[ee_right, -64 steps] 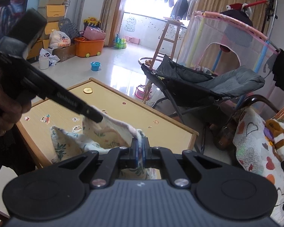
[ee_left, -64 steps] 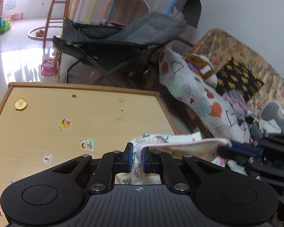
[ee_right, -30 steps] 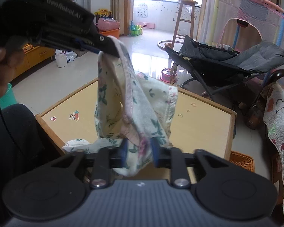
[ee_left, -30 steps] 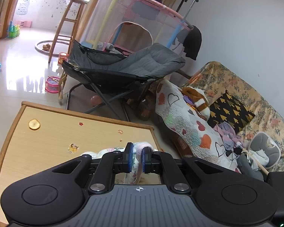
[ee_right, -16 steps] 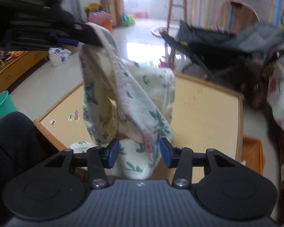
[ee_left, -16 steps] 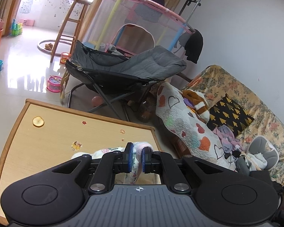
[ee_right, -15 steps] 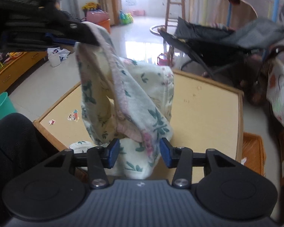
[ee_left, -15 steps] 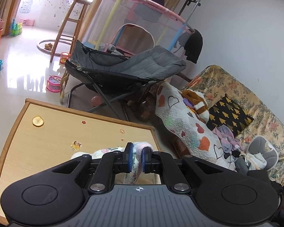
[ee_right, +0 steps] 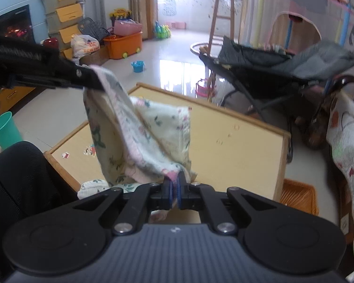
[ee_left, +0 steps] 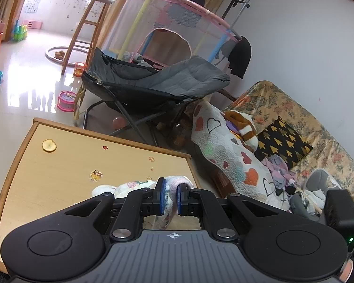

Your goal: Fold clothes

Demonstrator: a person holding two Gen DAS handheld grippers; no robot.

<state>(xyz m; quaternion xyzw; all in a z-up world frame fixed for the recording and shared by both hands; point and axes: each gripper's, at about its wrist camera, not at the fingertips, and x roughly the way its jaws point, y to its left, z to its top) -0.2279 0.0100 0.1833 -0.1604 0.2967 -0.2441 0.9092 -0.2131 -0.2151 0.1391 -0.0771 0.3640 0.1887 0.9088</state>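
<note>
Both jaws are pinched tight on one floral garment [ee_right: 139, 139], raised above the wooden table [ee_right: 236, 151].

I see my right gripper [ee_right: 174, 189], just snapped closed, clamping its lower pink hem; my left gripper [ee_left: 170, 199] grips the upper edge.

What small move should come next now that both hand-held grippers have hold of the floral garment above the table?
Probably draw the two apart to stretch the cloth flat. The left hand-held gripper pinches the garment high, and the right hand-held gripper has just closed on a lower pink edge. Between them it hangs bunched and twisted, its tail trailing onto the table.
</note>
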